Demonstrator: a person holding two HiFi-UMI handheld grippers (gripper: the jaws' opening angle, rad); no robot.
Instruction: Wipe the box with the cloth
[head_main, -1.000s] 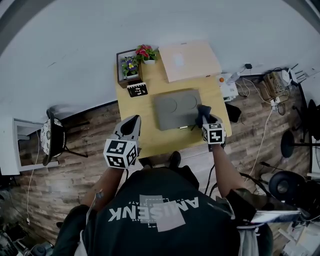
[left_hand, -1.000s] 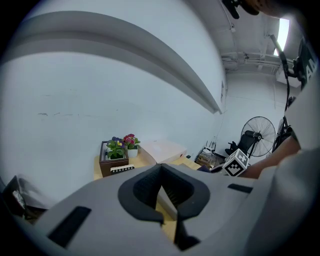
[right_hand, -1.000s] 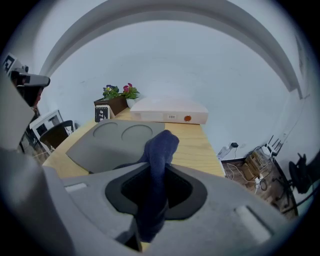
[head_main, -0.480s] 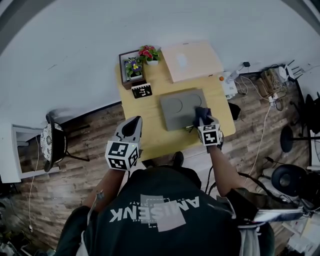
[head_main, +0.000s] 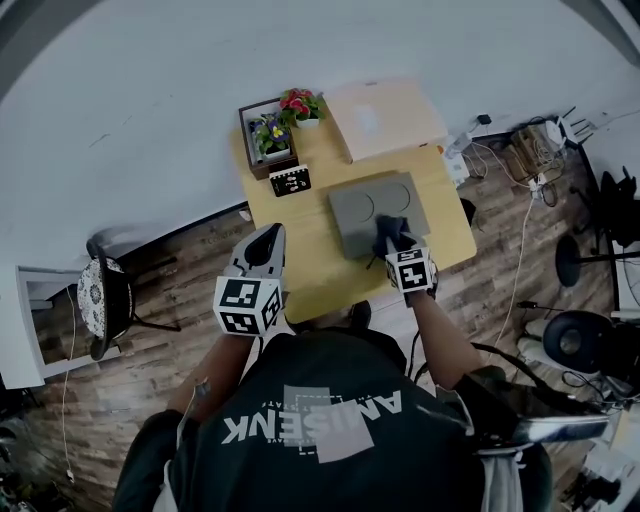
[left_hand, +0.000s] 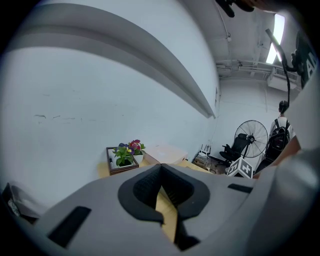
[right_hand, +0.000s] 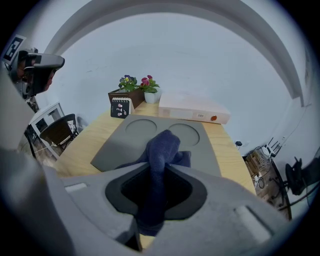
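The right gripper (head_main: 391, 231) had carried the cloth (head_main: 386, 226) leftward, from the grey box's near right corner to the middle of its near half. Its jaws were clamped on the dark blue cloth, which bunched out past them and rested on the box (head_main: 352, 222). The box lay flat on the yellow wooden table (head_main: 312, 262), with two shallow round recesses in its top.

The left gripper (head_main: 266, 243) hung over the table's near left edge, well apart from the box, jaws together with nothing between them.

Behind the box lay a pale flat case (head_main: 386, 118). To its left were potted flowers (head_main: 273, 131) in a dark tray, with a small black card (head_main: 290, 181) in front of them. The card's white marks were too small to read, as was the upside-down print on the person's dark shirt (head_main: 310, 425). Nothing stood in the cloth's way on the box top.

Only the right gripper view showed an orange dot (right_hand: 214, 118) on the case's side. Only the left gripper view showed a standing fan (left_hand: 250, 138).
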